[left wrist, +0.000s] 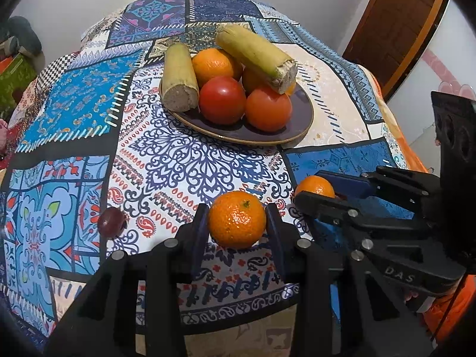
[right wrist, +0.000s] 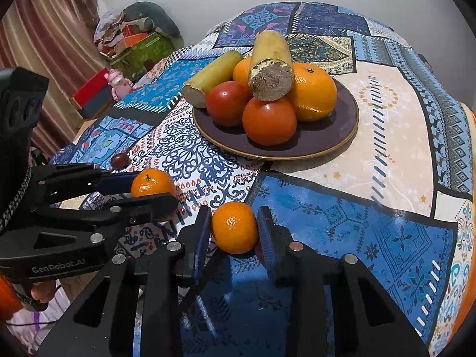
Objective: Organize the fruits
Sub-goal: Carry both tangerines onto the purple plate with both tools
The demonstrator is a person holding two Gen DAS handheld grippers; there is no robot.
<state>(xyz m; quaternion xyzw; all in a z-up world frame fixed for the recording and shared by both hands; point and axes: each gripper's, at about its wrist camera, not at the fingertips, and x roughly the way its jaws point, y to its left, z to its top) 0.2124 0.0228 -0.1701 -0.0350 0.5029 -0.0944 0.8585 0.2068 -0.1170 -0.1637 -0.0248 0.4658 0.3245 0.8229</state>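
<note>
- Left of the plate [left wrist: 300,136] and nearer the table's front edge, a small dark red fruit [left wrist: 110,221] is lying loose on the patterned tablecloth [left wrist: 74,113]; being round, it is at risk of rolling off if a gripper brushes the cloth.
- The left gripper [left wrist: 237,223] is pointing forward toward the plate, its two blue pads bracketing a mandarin [left wrist: 236,219]. The pads are sitting at the fruit's sides, and it is hard to tell whether they are pressing firmly or only touching, or whether the fruit is lifted clear of the cloth.
- The likely trouble here is slipping: a smooth round peel held only at its widest line is liable to squirt out forward during the carry to the plate.
- The plate is already crowded: two tomatoes [left wrist: 222,100] at the front, oranges behind, and two cut yellow-green stalks [left wrist: 255,53] lying across them. A mandarin set against that pile is risking a knock that sends the upper stalk or a tomato over the rim.
- The right gripper [right wrist: 234,229] is angled in from the right of the left one, likewise closed around a second mandarin [right wrist: 234,227], in front of the plate.
- The two grippers are working close together, so both heading for the plate at once is inviting a collision.
</note>
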